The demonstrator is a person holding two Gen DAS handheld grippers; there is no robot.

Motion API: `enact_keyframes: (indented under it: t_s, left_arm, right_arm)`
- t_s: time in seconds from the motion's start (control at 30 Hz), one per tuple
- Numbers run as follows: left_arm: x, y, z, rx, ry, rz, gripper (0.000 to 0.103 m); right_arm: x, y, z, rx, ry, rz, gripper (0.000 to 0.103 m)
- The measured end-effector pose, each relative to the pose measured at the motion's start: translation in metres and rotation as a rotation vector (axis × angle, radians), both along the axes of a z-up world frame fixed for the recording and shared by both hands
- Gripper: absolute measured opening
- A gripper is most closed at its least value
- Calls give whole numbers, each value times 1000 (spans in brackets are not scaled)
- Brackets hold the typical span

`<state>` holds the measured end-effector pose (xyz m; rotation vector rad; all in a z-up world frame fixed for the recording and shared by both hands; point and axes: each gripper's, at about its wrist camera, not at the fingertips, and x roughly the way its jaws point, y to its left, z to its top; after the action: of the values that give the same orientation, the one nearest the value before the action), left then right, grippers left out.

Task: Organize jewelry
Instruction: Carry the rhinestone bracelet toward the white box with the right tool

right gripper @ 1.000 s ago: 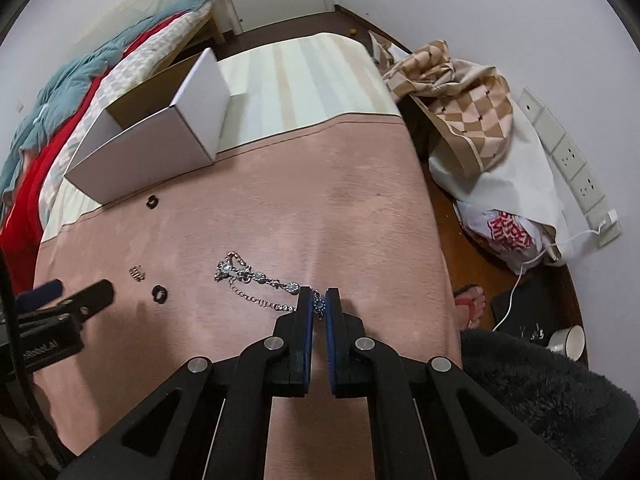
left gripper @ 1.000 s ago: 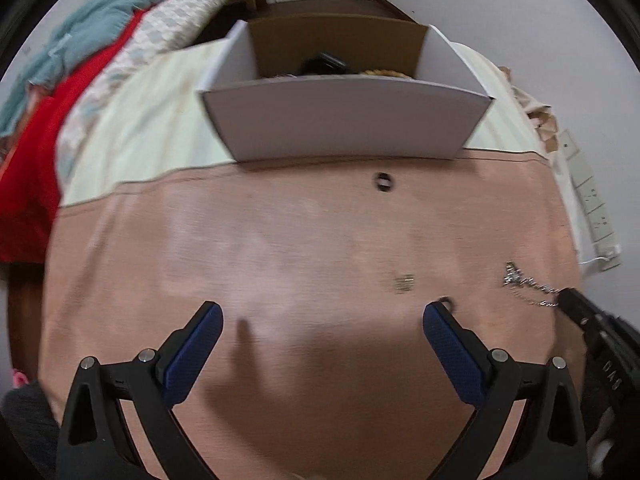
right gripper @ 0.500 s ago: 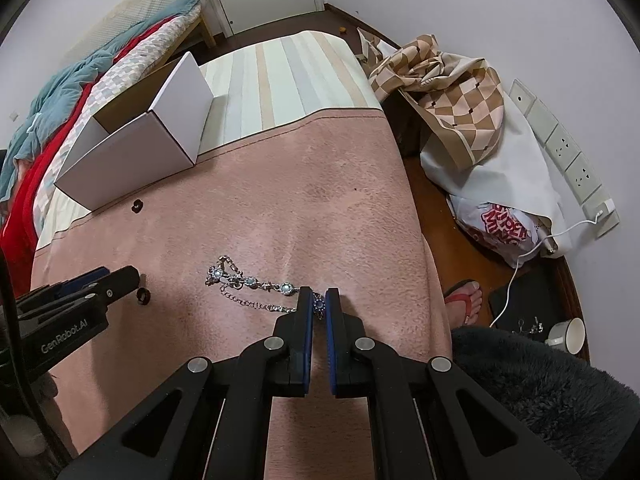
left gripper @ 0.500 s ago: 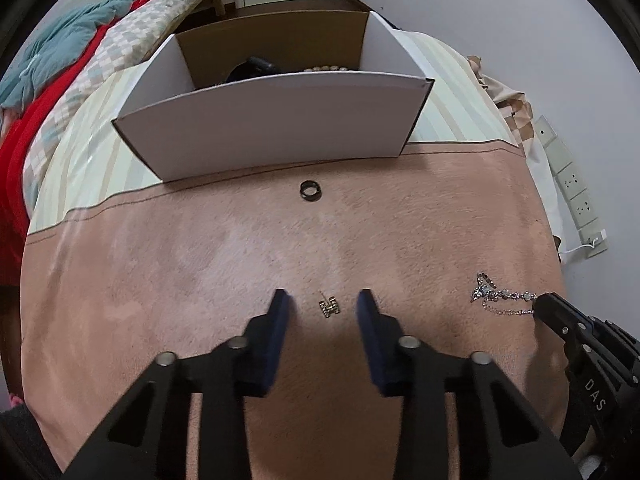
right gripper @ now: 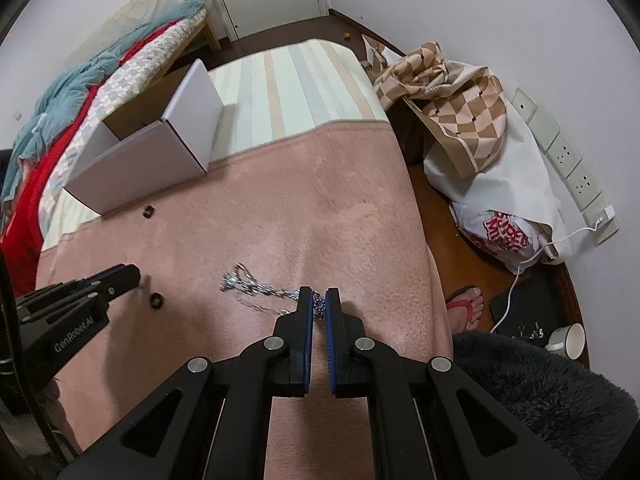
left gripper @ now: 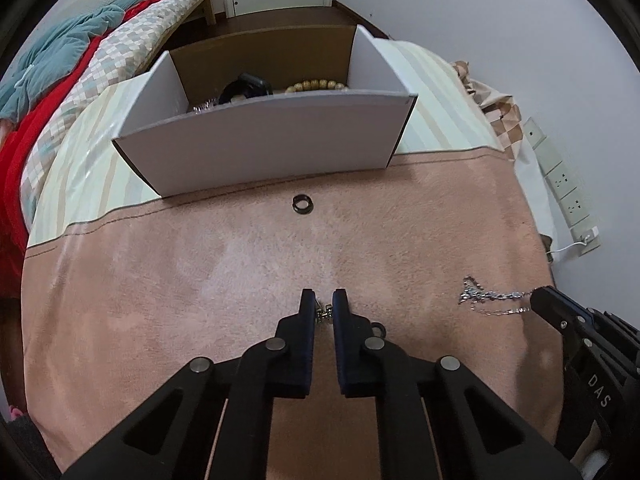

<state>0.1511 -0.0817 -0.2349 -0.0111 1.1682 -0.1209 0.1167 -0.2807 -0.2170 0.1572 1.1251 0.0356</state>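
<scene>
On the pink blanket (left gripper: 200,280) my left gripper (left gripper: 323,300) points down, its jaws closing onto a small silver earring (left gripper: 323,314) that the pads pinch. A black ring (left gripper: 377,327) lies just right of its finger, another black ring (left gripper: 302,204) in front of the white box (left gripper: 272,148), which holds beads and dark items. In the right wrist view my right gripper (right gripper: 319,294) is shut on the end of a silver necklace (right gripper: 248,284), whose chain trails left on the blanket. The left gripper (right gripper: 132,274) shows at that view's left edge.
Red and teal bedding (left gripper: 60,80) lies piled to the left. Checked bags (right gripper: 460,120) and a white plastic bag (right gripper: 504,236) sit on the floor to the right, by wall sockets (right gripper: 568,168), a cable, a cup (right gripper: 568,336) and a person's foot (right gripper: 468,304) in a sandal.
My left gripper moved over the small earring and closed from wide open onto it. The right gripper stayed shut on the necklace end, barely moving.
</scene>
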Motion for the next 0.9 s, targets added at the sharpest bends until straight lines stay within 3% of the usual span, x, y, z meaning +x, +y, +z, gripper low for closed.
enact_keyframes:
  t_s: [0.37, 0.63, 0.77, 0.9]
  left_arm:
    - [19, 41, 84, -149, -72, 19, 6]
    - [66, 70, 140, -132, -166, 33, 6]
    - [97, 92, 138, -112, -150, 56, 6]
    - [136, 107, 111, -92, -58, 61, 6]
  right_arm:
    - [21, 21, 94, 157, -145, 91, 6]
    - [80, 58, 173, 190, -284, 213, 6]
    - [121, 83, 178, 163, -282, 266, 6]
    - [158, 103, 156, 151, -218, 288, 6]
